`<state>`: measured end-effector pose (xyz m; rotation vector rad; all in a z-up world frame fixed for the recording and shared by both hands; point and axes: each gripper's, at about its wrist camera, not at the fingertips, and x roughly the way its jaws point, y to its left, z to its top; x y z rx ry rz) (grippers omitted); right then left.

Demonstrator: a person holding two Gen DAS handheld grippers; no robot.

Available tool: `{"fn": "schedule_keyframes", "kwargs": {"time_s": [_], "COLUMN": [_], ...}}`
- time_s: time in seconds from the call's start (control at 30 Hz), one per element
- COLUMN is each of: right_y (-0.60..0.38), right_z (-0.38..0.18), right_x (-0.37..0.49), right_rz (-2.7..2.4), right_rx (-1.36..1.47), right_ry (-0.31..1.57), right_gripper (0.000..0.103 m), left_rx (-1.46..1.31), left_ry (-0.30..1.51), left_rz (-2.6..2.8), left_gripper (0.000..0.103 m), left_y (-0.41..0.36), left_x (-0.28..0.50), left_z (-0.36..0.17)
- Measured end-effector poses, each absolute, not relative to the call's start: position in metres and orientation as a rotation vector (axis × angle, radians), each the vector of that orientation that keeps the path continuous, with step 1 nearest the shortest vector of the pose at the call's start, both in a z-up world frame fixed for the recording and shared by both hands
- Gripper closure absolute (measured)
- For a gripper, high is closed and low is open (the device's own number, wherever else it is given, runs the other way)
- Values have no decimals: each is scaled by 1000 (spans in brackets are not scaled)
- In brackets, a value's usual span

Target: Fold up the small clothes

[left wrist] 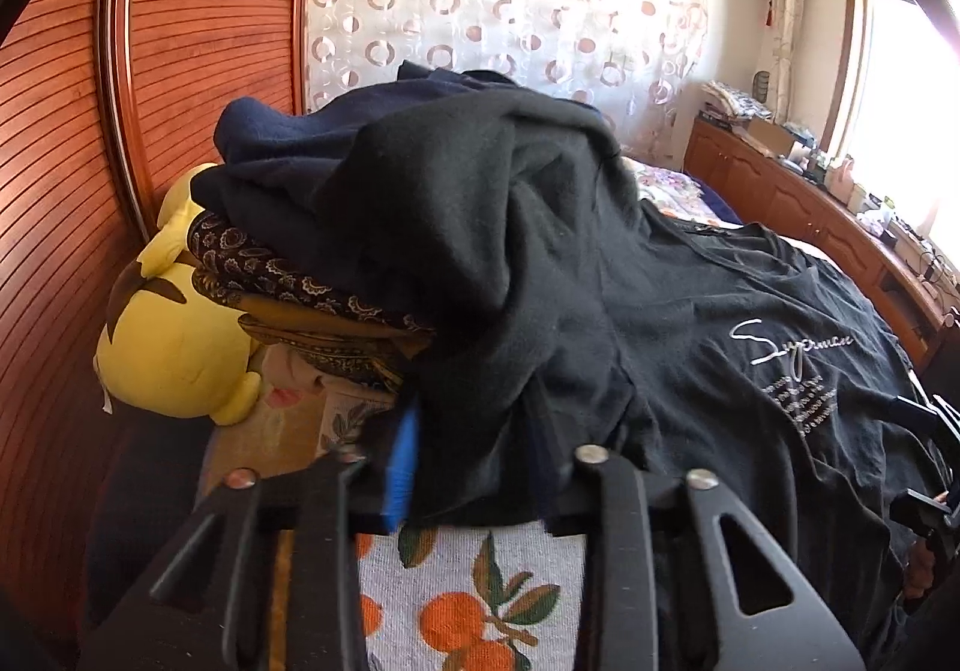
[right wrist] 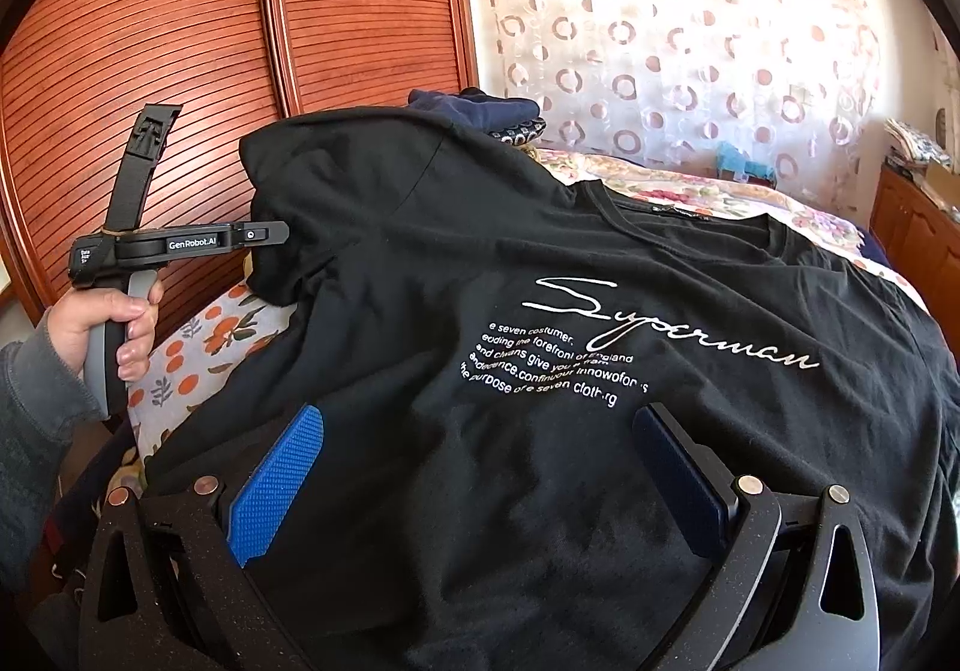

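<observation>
A black T-shirt (right wrist: 540, 263) with white "Superman" lettering lies spread face up on the bed; it also fills the left wrist view (left wrist: 720, 311). My left gripper (left wrist: 474, 461) is shut on the shirt's left sleeve and holds it bunched and lifted; in the right wrist view it (right wrist: 282, 233) grips the sleeve at the shirt's left edge. My right gripper (right wrist: 480, 455) is open, its blue pads (right wrist: 282, 479) wide apart just above the shirt's lower front.
A pile of dark clothes (left wrist: 360, 131) and a patterned cloth (left wrist: 288, 269) lies behind the sleeve, beside a yellow plush toy (left wrist: 174, 347). An orange-print cover (left wrist: 468, 599) lies on the bed. Wooden wardrobe doors (right wrist: 180, 41) stand left; a wooden cabinet (left wrist: 810, 203) stands right.
</observation>
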<state>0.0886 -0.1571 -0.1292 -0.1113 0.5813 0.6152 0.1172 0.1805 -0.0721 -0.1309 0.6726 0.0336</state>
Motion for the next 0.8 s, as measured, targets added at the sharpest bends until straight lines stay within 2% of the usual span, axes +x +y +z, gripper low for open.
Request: {"fn": "schedule_keyframes", "kwargs": {"time_s": [0.07,0.17,0.53,0.57,0.7,0.73,0.77,0.8], "right_y": [-152,-140,-155,-157,-163,-165,-167,-168], "right_z": [-129,-130,-127,-127,-125,-124,-122,-121], "right_x": [91,98,101,101,98,98,99,99], "right_rz": [613,608,578,574,557,552,550,549], "right_rx": [-110,-108,-60,-56,-46,-45,-45,-44], "right_ry": [580,585,587,587,584,583,583,582], "right_gripper": [0,0,0,0,0,0,0,0], "left_rx": [-130,-100,-48,-49,-41,-36,-36,-40], "left_ry": [657,641,633,635,621,616,618,623], "left_rz": [8,-25,-183,-184,-161,-149,-141,-133], "left_gripper": [88,92,92,88,56,54,45,30], "left_y": [175,160,85,81,83,86,90,94], "left_x": [111,109,115,113,100,95,92,89], "left_z": [-67,-58,-28,-26,-20,-20,-21,-23]}}
